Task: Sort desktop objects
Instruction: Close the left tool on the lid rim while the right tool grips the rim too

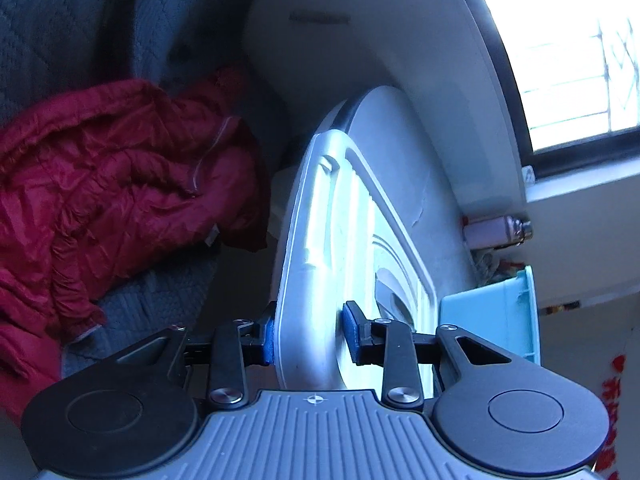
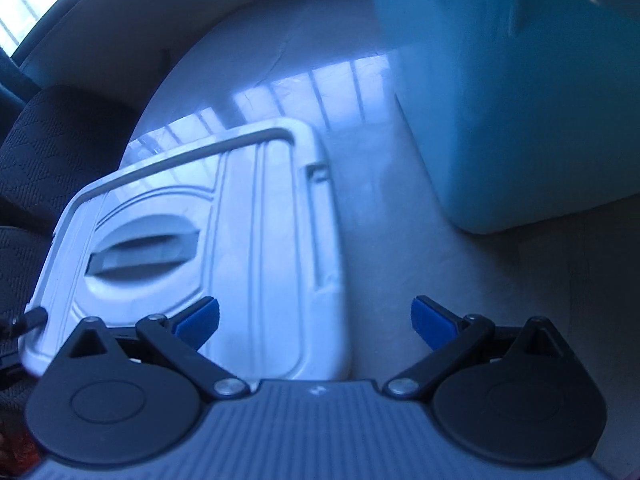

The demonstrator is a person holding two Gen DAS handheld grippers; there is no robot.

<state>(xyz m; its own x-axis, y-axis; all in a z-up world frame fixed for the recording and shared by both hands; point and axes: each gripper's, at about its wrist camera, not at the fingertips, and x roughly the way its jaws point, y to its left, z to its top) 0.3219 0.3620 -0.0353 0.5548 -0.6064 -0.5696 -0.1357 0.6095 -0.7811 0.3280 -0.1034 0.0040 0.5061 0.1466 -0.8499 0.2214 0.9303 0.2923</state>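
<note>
My left gripper (image 1: 308, 334) is shut on the edge of a white plastic box lid (image 1: 320, 220), holding it tilted above the table. The lid has a recessed handle and raised ribs; it also shows in the right wrist view (image 2: 248, 240), with the left gripper's tip at its lower left corner (image 2: 28, 320). My right gripper (image 2: 316, 320) is open and empty, hovering over the lid's right edge and the table. A light blue plastic bin shows in the left wrist view (image 1: 492, 312) and stands at the upper right in the right wrist view (image 2: 520, 100).
The round white table (image 2: 360, 92) reflects the window. A red padded jacket (image 1: 112, 184) lies on a grey quilted seat (image 1: 60, 20) at left. A small bottle (image 1: 500, 230) lies by the window sill. A dark fabric chair (image 2: 48, 152) stands beside the table.
</note>
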